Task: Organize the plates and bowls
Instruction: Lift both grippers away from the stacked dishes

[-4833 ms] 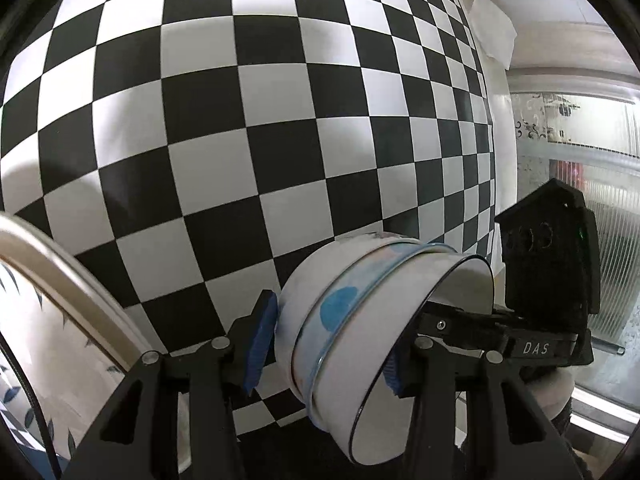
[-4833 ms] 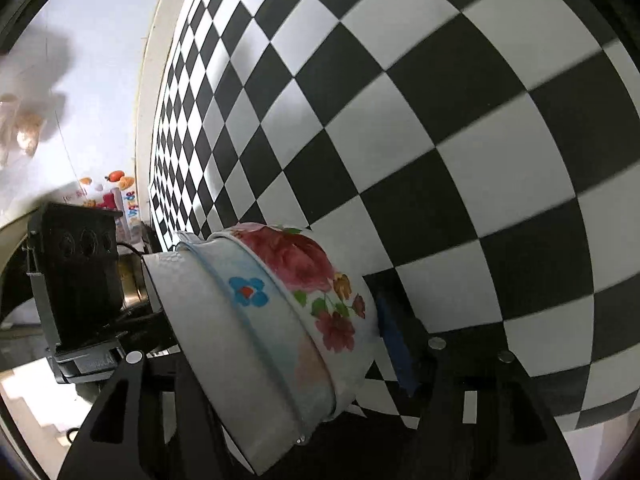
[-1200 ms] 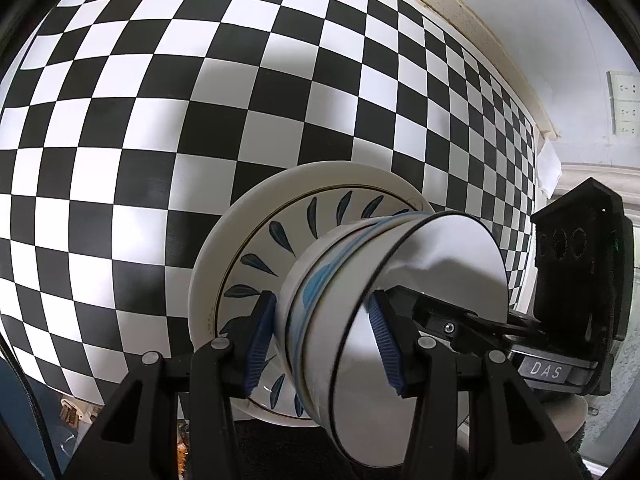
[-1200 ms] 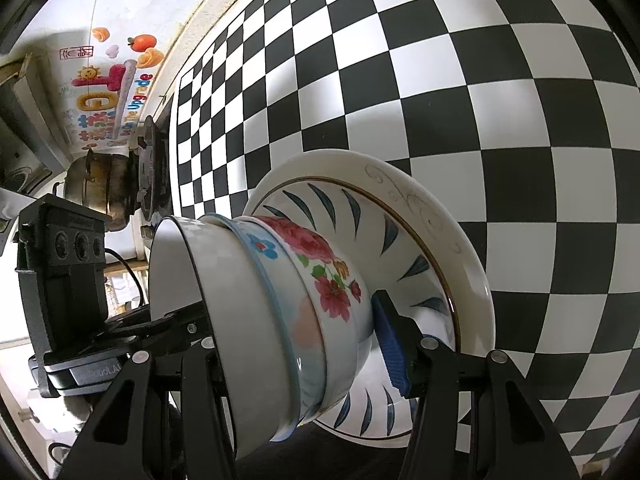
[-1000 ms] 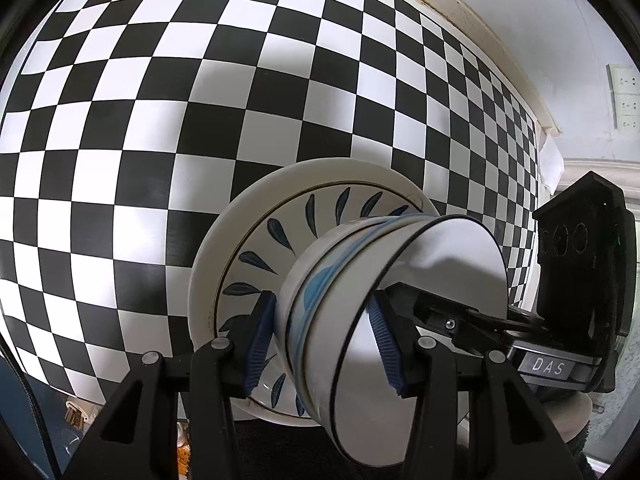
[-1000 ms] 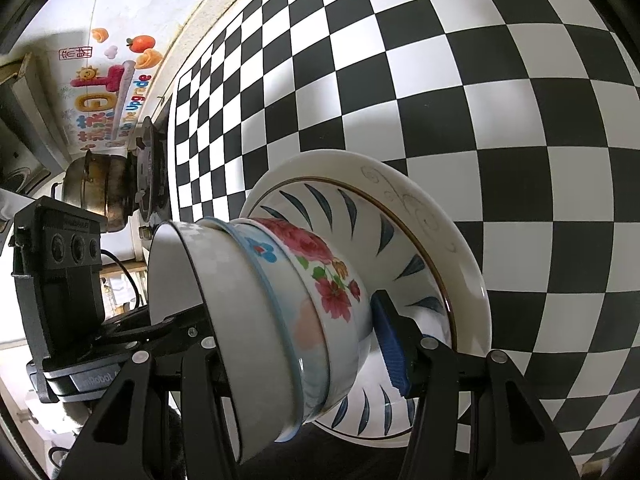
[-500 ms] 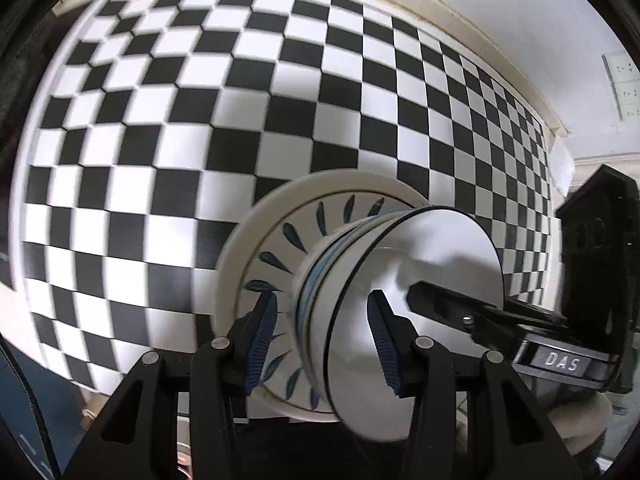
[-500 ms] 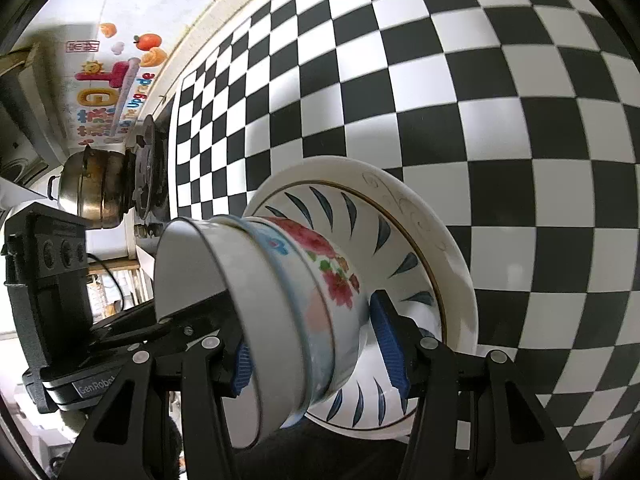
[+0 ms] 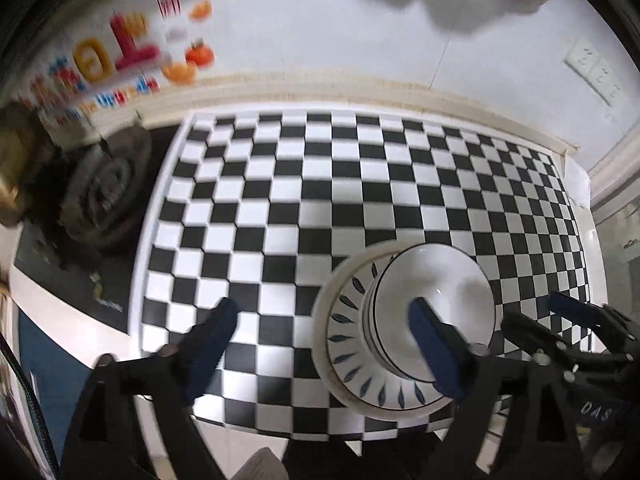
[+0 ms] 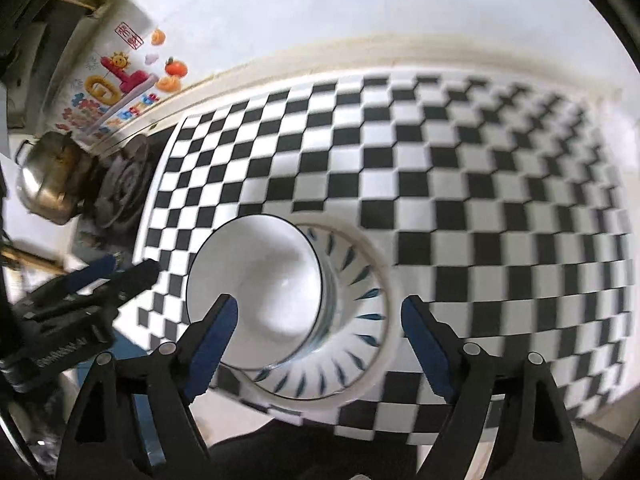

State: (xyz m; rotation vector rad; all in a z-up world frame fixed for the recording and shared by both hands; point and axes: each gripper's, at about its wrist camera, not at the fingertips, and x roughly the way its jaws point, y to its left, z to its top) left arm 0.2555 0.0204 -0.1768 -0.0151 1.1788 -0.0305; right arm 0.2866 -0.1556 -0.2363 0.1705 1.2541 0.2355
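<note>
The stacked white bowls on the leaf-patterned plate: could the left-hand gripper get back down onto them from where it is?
Probably yes. The left gripper hangs above the stacked white bowls, its jaws opening with nothing between them, and nothing lies in the way.

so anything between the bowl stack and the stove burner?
No, in the right wrist view only bare checkered tablecloth lies between the bowl stack and the stove burner.
</note>
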